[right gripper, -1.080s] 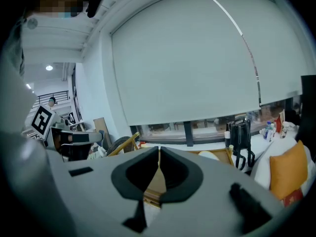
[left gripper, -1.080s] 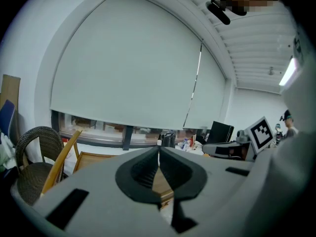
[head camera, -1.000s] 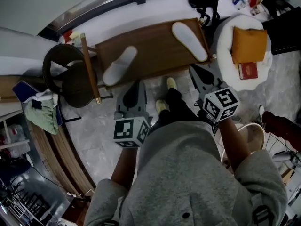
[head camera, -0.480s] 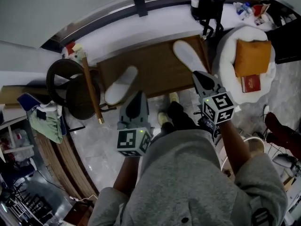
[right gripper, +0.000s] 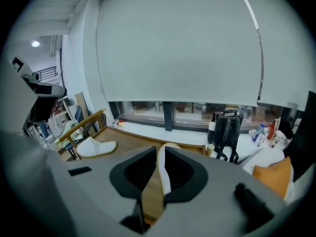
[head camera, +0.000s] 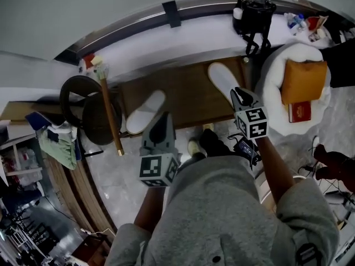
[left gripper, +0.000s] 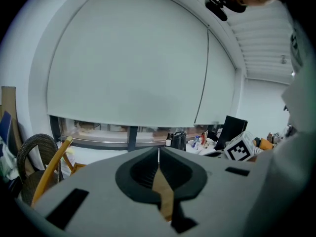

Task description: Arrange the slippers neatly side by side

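Note:
Two white slippers lie apart on a low wooden table (head camera: 186, 90). The left slipper (head camera: 145, 111) rests angled at the table's front left. The right slipper (head camera: 224, 82) lies angled at its right end. My left gripper (head camera: 162, 118) hovers just right of the left slipper, shut and empty; in the left gripper view (left gripper: 158, 151) its tips meet. My right gripper (head camera: 238, 92) sits at the right slipper's near end. Its jaws (right gripper: 161, 149) are starting to open, still almost together, nothing between them. Beyond them show the right slipper (right gripper: 170, 145) and the left slipper (right gripper: 96, 147).
A dark round stool (head camera: 89, 101) and a leaning wooden stick (head camera: 110, 112) stand left of the table. A white round cushion (head camera: 277, 60) with an orange pillow (head camera: 302, 79) sits at its right. A black bag (head camera: 255, 15) stands behind. The person's feet (head camera: 202, 143) are before the table.
Both grippers have moved forward toward the table. The right one now reaches the right slipper's near end, and the left one sits closer beside the left slipper.

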Motion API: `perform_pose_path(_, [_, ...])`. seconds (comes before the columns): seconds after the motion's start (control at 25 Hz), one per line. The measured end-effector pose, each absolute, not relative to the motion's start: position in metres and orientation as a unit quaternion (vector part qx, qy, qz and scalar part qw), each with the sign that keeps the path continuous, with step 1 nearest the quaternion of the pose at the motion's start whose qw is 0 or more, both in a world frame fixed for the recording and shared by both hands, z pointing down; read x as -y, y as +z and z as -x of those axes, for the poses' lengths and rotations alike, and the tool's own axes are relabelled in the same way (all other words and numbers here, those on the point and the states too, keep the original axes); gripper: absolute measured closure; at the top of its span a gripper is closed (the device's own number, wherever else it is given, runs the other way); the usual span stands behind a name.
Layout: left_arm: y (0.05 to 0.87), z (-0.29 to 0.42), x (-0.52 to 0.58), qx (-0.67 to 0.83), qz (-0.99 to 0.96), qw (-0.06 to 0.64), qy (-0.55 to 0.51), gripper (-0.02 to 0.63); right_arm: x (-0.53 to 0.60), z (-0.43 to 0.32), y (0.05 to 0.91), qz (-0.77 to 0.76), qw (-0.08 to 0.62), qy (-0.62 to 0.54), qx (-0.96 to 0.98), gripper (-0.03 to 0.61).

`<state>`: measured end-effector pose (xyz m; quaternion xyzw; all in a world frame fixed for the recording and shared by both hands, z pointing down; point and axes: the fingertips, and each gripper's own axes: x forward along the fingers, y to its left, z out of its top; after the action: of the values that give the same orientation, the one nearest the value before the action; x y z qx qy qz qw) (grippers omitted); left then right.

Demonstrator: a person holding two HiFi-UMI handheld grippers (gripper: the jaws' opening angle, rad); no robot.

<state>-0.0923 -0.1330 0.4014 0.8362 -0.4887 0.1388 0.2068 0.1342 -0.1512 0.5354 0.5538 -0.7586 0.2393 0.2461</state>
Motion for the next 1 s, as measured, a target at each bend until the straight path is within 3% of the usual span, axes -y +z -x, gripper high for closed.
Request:
perform_pose_path(0.2, [0.399, 0.082, 0.154, 0.498, -0.834, 0.192, 0.142, 0.594, 0.168, -0.15, 0.58, -0.534, 0.277, 0.268, 0.752, 0.479])
perform_pose_path(1.0, [0.41, 0.105, 0.164, 0.548, -0.796, 0.207, 0.152, 0.594, 0.187, -0.155, 0.692, -0.474, 0.386, 0.332, 0.718, 0.477])
